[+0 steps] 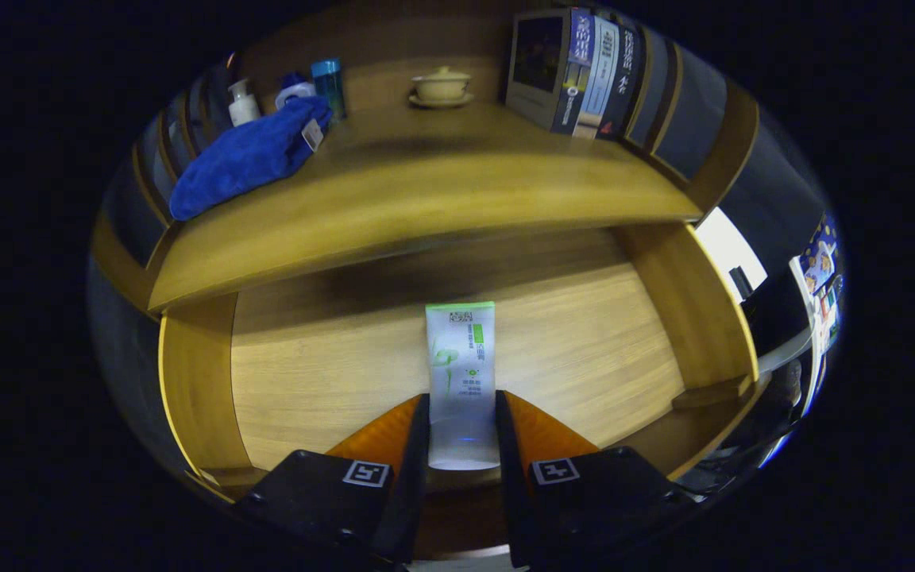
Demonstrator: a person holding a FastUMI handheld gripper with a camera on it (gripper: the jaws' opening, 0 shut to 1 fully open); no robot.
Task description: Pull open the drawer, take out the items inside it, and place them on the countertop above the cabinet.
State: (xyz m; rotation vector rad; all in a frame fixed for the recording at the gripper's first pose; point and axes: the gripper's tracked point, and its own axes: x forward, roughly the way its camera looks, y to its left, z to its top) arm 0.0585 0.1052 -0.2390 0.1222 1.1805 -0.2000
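Observation:
The wooden drawer (322,373) stands pulled open below the countertop (426,199). A white tube with green print (461,373) is between my two fingers, its flat crimped end pointing away from me over the drawer's floor. Both fingers press on the tube's lower part, so my gripper (461,409) is shut on it. On the countertop's left lies a folded blue towel (247,155).
At the back of the countertop stand a white pump bottle (242,103), a blue-capped bottle (330,83) and a lidded cup on a saucer (442,86). A row of books (577,71) stands at the right. The drawer's side walls (696,310) rise on both sides.

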